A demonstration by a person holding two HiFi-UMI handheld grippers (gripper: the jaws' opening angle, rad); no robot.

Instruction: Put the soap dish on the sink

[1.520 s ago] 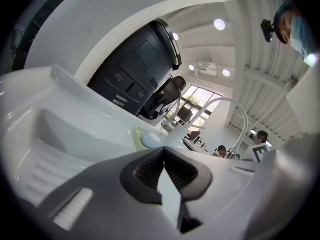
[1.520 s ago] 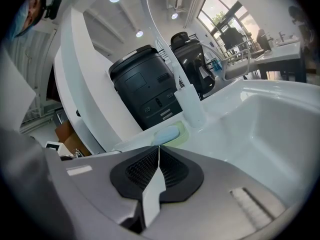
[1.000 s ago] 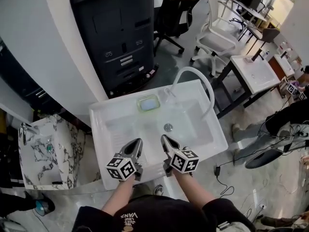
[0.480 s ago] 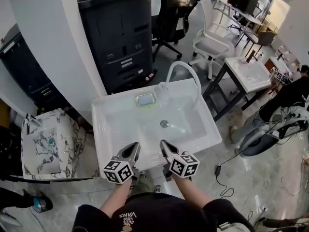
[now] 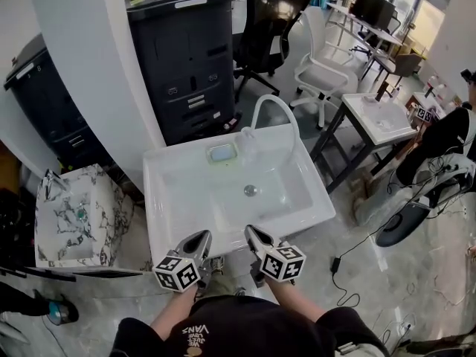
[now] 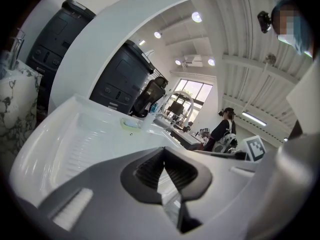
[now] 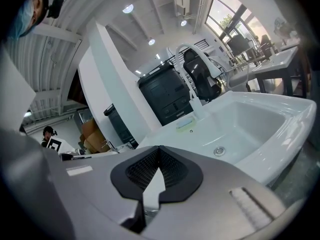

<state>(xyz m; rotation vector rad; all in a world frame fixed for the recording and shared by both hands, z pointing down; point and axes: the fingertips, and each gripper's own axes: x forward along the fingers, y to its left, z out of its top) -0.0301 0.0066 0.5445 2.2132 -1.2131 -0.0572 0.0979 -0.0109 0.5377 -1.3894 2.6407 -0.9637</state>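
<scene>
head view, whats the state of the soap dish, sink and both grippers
sink, no water visibly running
soap dish, resting on the sink's back ledge, not held
left gripper, shut, holding nothing
right gripper, shut, holding nothing

Left claw (image 5: 203,235) and right claw (image 5: 250,230) (side by side) closed.
</scene>
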